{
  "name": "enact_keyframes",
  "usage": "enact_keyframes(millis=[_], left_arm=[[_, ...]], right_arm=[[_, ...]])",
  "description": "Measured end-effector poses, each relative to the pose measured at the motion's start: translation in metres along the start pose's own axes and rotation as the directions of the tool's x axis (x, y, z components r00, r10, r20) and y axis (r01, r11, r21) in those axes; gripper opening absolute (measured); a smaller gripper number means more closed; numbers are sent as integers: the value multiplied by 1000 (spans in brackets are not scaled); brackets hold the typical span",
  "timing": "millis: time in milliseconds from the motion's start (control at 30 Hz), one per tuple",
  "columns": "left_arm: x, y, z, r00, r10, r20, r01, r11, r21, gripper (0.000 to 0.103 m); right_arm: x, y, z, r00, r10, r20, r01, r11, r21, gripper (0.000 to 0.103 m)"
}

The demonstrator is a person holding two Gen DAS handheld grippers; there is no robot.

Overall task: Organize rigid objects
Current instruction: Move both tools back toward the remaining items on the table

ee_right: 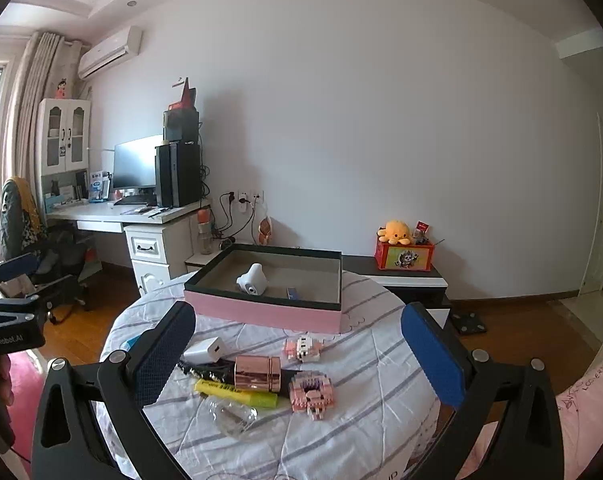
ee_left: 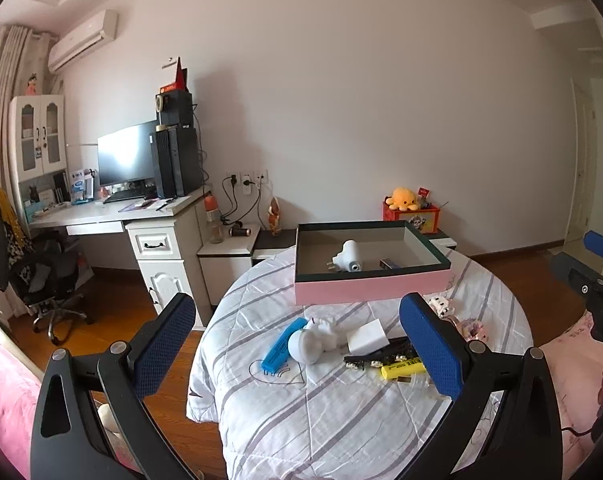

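Pink-sided box (ee_right: 269, 314) sits at the far edge of the round quilted table (ee_right: 361, 420); inside it a white plug (ee_right: 252, 280) lies with its long axis running toward the near-right; nearer than the box, a yellow highlighter (ee_right: 237, 394) points left-right; left gripper (ee_left: 297, 344) and right gripper (ee_right: 297, 356) hover released, jaws wide, nothing between them.

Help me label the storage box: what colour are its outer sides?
Pink, with a dark rim; the box shows best in the right wrist view.

The pink box (ee_right: 267, 312) stands open-topped at the table's far side. Clutter, including a rose-gold cylinder (ee_right: 257, 372) and a yellow highlighter (ee_right: 237, 394), crowds the near middle; striped cloth (ee_right: 381, 400) lies bare right.
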State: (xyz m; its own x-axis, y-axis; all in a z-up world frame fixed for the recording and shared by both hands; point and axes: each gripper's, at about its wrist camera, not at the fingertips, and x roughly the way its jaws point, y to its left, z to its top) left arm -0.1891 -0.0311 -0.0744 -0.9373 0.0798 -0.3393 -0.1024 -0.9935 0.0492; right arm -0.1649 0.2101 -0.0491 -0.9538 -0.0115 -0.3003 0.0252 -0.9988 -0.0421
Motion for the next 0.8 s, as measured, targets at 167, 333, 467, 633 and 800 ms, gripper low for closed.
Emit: enact_keyframes(millis=[167, 333, 467, 633, 800], left_arm=[[1, 7, -6, 1000, 28, -13, -28, 1000, -4, 103], [17, 12, -16, 997, 53, -58, -53, 999, 3, 103], [38, 12, -28, 992, 42, -120, -42, 999, 6, 103], [73, 8, -48, 975, 14, -222, -12, 1000, 10, 103], [107, 6, -65, 955, 10, -298, -8, 1000, 10, 103]], right_arm=[[3, 0, -11, 999, -1, -35, 1, 1000, 2, 103], [22, -5, -27, 994, -7, -105, 8, 1000, 7, 103], [42, -12, -43, 985, -14, -171, 17, 1000, 17, 103], [69, -17, -68, 964, -12, -265, 18, 1000, 24, 103], [92, -22, -88, 939, 8, -343, 8, 999, 45, 103]])
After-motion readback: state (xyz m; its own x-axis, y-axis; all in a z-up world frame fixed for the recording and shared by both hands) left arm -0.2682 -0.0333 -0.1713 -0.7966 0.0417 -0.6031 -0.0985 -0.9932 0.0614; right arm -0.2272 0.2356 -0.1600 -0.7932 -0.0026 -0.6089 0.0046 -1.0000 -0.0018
